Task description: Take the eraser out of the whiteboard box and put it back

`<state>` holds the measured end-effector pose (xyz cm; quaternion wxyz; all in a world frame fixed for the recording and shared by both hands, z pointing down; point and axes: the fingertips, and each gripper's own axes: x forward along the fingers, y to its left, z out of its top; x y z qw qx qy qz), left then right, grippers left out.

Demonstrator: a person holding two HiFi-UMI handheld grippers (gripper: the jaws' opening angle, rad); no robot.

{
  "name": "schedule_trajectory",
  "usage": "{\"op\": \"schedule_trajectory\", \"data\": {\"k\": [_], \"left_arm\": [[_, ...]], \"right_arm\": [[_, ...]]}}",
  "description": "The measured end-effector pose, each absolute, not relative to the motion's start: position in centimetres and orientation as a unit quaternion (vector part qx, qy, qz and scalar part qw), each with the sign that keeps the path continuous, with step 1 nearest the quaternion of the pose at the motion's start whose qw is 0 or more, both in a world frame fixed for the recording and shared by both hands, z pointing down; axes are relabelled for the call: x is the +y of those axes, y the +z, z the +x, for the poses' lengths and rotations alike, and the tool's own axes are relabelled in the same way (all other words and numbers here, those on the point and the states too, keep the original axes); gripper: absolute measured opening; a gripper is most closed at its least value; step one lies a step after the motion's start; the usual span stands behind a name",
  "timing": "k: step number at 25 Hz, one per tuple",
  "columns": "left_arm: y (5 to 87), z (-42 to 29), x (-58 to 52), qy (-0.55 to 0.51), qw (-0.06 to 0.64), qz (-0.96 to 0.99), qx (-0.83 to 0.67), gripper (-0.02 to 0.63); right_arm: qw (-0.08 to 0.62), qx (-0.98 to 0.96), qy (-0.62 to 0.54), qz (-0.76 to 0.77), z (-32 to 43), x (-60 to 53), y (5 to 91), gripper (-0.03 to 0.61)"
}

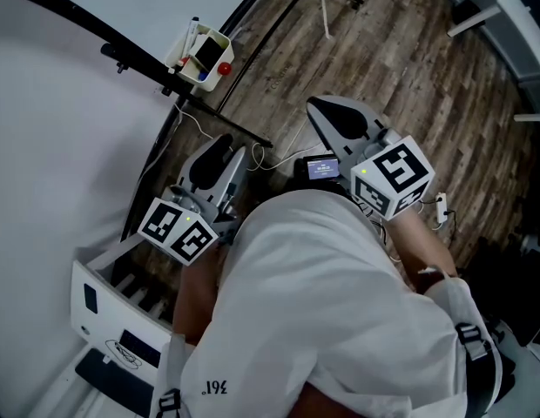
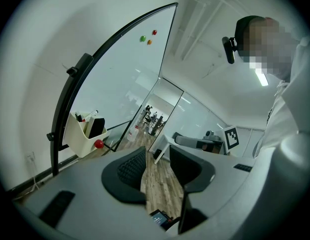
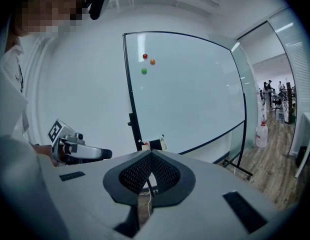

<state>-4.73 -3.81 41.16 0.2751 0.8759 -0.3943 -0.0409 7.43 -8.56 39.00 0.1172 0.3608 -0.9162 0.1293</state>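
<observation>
At the lower edge of the whiteboard (image 1: 52, 103) hangs the white box (image 2: 80, 140). The eraser (image 2: 96, 127) stands inside it, a dark block that rises a little above the rim, beside some markers (image 2: 88, 116). So the eraser lies now where the task wants it at the end. Whether it was taken out and returned, I cannot tell from this moment.

My left claw (image 2: 157, 156) is wide: the two jaws stand clearly apart, and between them I see only the wooden floor (image 2: 162, 194). It points roughly toward the box but is well apart from it. My right claw (image 3: 151, 156) is narrow: the jaws are pressed together with nothing between them, so it holds nothing. From its view the box is small and far, at the foot of the whiteboard. In the head view both claws hover in front of the person (image 1: 322, 303), over the floor, and neither touches the whiteboard or the box.

My judgement is that this scene fits two stages. Either the eraser waits in the box for the taking out, or it sits there after the whole round of out and in. Empty claws, far from the box, agree with both. If the first is true, all of the work remains; if the second, nothing is left. The pictures do not decide.
</observation>
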Motion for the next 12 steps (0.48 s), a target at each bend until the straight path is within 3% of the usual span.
{"op": "schedule_trajectory", "data": {"k": [12], "left_arm": [[43.0, -7.0, -2.1, -0.021, 0.298, 0.862, -0.410, 0.158]], "right_arm": [[0.125, -0.922, 0.147, 0.337, 4.6, -7.3, 41.3, 0.025]]}}
